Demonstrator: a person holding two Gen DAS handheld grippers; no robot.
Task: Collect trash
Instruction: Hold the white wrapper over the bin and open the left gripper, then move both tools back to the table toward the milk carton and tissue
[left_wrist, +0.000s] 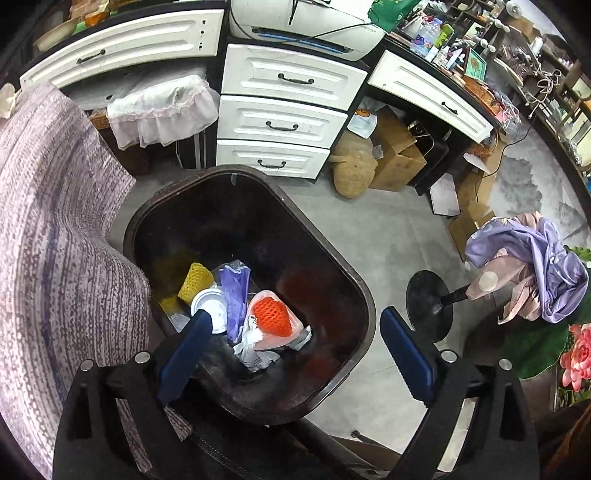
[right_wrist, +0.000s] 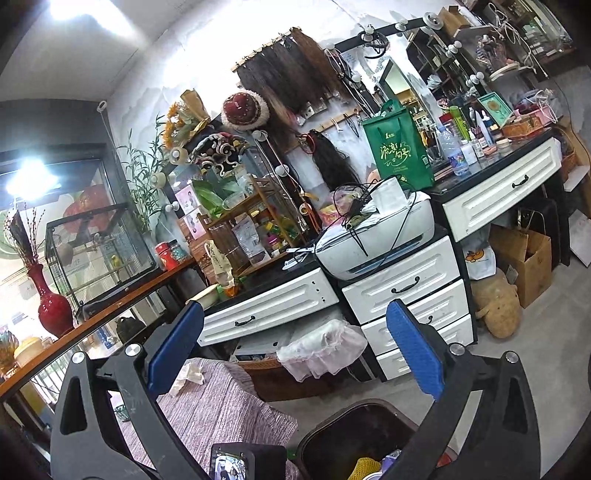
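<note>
Looking down through the left wrist view, a dark brown trash bin is seen standing on the grey floor, its rounded rim open upward. The bin's 9 o'clock edge is pressed close by a purple woven cloth, while bare floor is left along the rim from 1 to 4 o'clock. A black round stand base is set just beside the bin at 3 o'clock, and white drawers are placed near it at 12 o'clock.

The left hand-held gripper is held spread wide above the bin, with nothing between its blue pads and nothing touched. Inside the bin, collected trash is gathered at the lower left of the bottom: a yellow foam net, a white lid, a purple bag, an orange foam net in a clear wrapper, and crumpled white paper.

The right hand-held gripper is likewise held wide apart and empty, pointed toward the drawers. Only in the right wrist view are a crumpled tissue lying on the cloth-covered surface, a printer and a red vase shown; only the near corner of the bin is caught at 6 o'clock there.
</note>
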